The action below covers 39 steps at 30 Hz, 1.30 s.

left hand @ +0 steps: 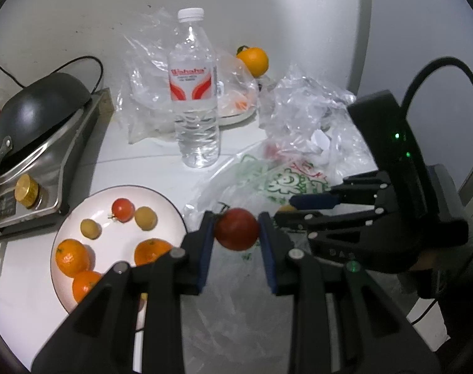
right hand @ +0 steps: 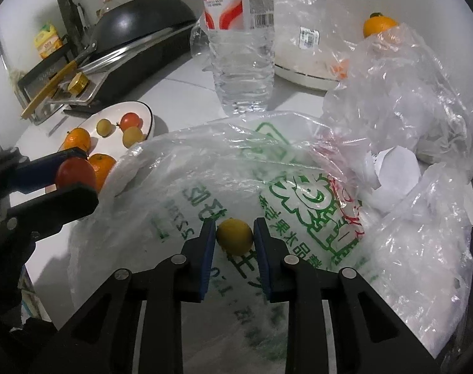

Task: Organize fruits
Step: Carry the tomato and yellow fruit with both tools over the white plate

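My left gripper (left hand: 236, 228) is shut on a red tomato (left hand: 236, 235), held just right of a white plate (left hand: 164, 205). On that plate lie three oranges (left hand: 71, 257), a small tomato (left hand: 123, 209) and two yellow-green fruits (left hand: 145, 218). My right gripper (right hand: 234, 234) is shut on a small yellow fruit (right hand: 235, 240) above a green-printed plastic bag (right hand: 298, 193). In the right wrist view the left gripper (right hand: 80, 174) with the tomato (right hand: 76, 173) hangs at the left, near the plate (right hand: 150, 121). The right gripper (left hand: 286, 208) shows at the right of the left wrist view.
A water bottle (left hand: 194, 93) stands behind the plate and the bag. A dark pan (left hand: 40, 106) sits on a steel stove at the left. Crumpled clear bags (left hand: 305, 106) lie at the right. One orange (left hand: 253, 60) rests at the back by a bag-covered dish (left hand: 236, 117).
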Each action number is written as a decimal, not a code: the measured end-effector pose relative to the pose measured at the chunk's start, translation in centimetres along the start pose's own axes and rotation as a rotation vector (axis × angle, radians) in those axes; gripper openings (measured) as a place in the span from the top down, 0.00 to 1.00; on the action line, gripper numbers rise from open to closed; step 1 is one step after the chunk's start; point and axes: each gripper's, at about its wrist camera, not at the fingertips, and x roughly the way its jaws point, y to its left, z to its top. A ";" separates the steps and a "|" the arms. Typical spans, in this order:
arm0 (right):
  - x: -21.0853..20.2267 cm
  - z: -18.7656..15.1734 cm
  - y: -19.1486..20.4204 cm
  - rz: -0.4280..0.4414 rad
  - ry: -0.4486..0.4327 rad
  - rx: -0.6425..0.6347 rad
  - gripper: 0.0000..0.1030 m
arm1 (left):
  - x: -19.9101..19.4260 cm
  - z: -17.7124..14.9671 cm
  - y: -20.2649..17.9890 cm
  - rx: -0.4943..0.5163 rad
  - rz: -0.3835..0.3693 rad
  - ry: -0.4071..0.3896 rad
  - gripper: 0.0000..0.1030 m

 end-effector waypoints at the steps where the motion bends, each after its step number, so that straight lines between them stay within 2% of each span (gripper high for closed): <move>1: -0.3 0.0 0.1 -0.002 -0.004 0.001 0.74 | -0.2 -0.1 0.0 0.001 -0.001 -0.003 0.72; 20: -4.5 0.9 4.4 -0.014 -0.085 -0.037 0.74 | -4.0 -1.6 2.2 -0.009 0.006 -0.052 0.72; 39: -4.7 2.7 8.3 0.013 -0.110 -0.087 0.74 | -6.4 -2.7 6.2 -0.039 0.074 -0.085 0.72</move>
